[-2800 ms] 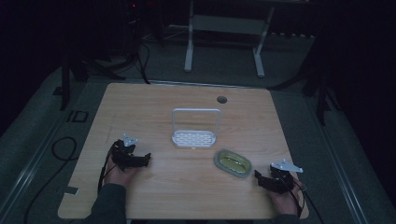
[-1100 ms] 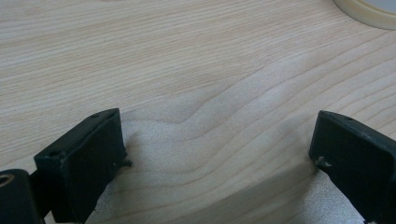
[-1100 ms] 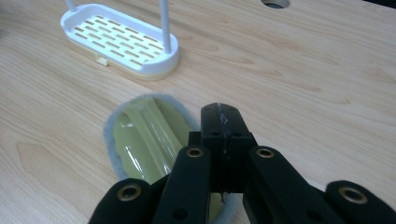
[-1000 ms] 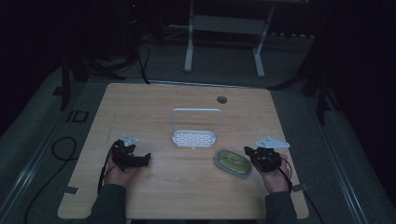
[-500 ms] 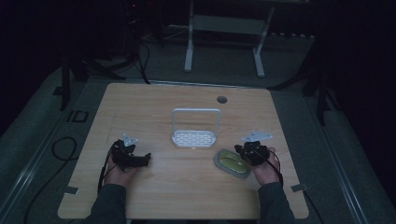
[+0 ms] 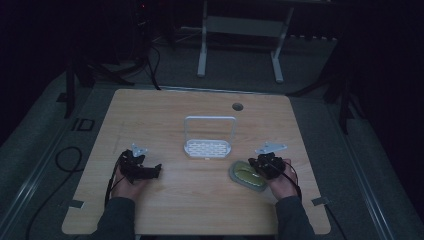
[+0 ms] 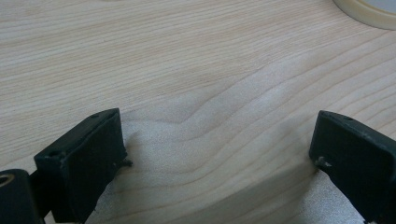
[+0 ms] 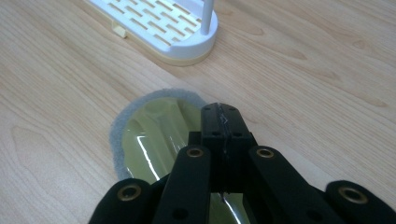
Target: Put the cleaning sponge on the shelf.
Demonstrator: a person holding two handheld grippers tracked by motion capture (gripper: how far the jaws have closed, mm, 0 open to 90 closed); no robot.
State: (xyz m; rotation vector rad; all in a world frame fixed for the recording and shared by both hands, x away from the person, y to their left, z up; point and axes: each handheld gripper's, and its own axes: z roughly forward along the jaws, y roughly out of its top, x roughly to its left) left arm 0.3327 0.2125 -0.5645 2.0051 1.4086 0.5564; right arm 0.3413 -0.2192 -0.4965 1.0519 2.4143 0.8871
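Observation:
A glossy olive-green oval dish [image 6: 245,176] with a grey felt rim lies right of centre on the wooden table [image 6: 200,210]. My right gripper [image 6: 260,164] hovers over its right end, jaws shut with nothing between them. In the right gripper view the closed tips [image 8: 220,114] sit just above the green dish [image 8: 149,135]. A white slotted rack [image 6: 208,148] with an upright handle stands at the middle, and its base [image 8: 159,23] shows beyond the dish. My left gripper [image 6: 155,171] rests at the left, open over bare wood [image 7: 217,140].
A round hole [image 6: 237,106] is cut in the table near its far edge. A metal frame stand [image 6: 240,30] is on the floor behind the table. A cream rim [image 7: 369,9] peeks into the top right of the left gripper view.
My right hand has moved left from the table's right front corner to the green dish, and its gripper now hangs over the dish's right end. The left hand has stayed put.

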